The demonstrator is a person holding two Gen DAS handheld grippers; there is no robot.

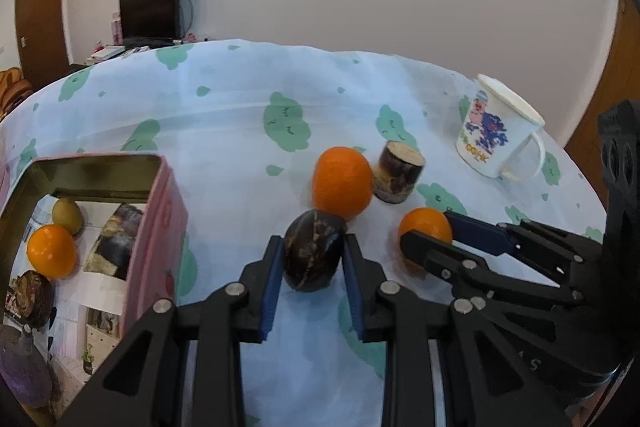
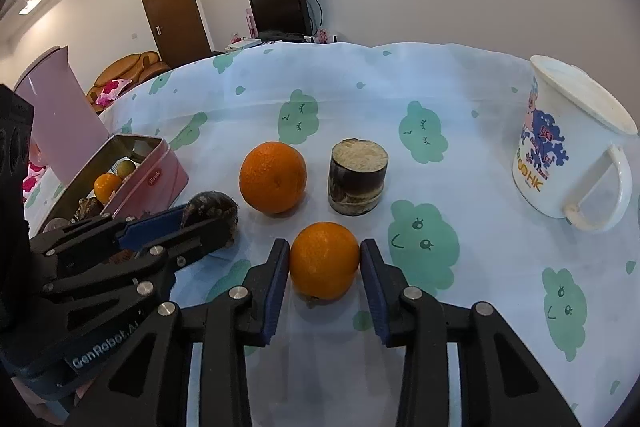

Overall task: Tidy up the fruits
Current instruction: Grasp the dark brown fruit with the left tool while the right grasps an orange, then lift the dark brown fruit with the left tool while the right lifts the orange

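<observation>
Pink tin [image 1: 160, 227] stood open at table's left; inside lay a small orange [image 1: 51, 251], a yellow-green fruit [image 1: 67, 215] and dark fruits. Left gripper [image 1: 312, 259] pads pressed both sides of a dark fruit [image 1: 314, 251] resting on the cloth [image 1: 240, 131]. Right gripper [image 2: 325, 259] bracketed an orange [image 2: 324, 259], left pad touching, right pad just beside; grip uncertain. Lidded mug [image 2: 560, 155] stood far right, contents hidden.

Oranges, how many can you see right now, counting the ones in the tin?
3. One between the right gripper fingers, one behind it beside the cut cane piece, one inside the pink tin. More may be hidden in the tin.
</observation>
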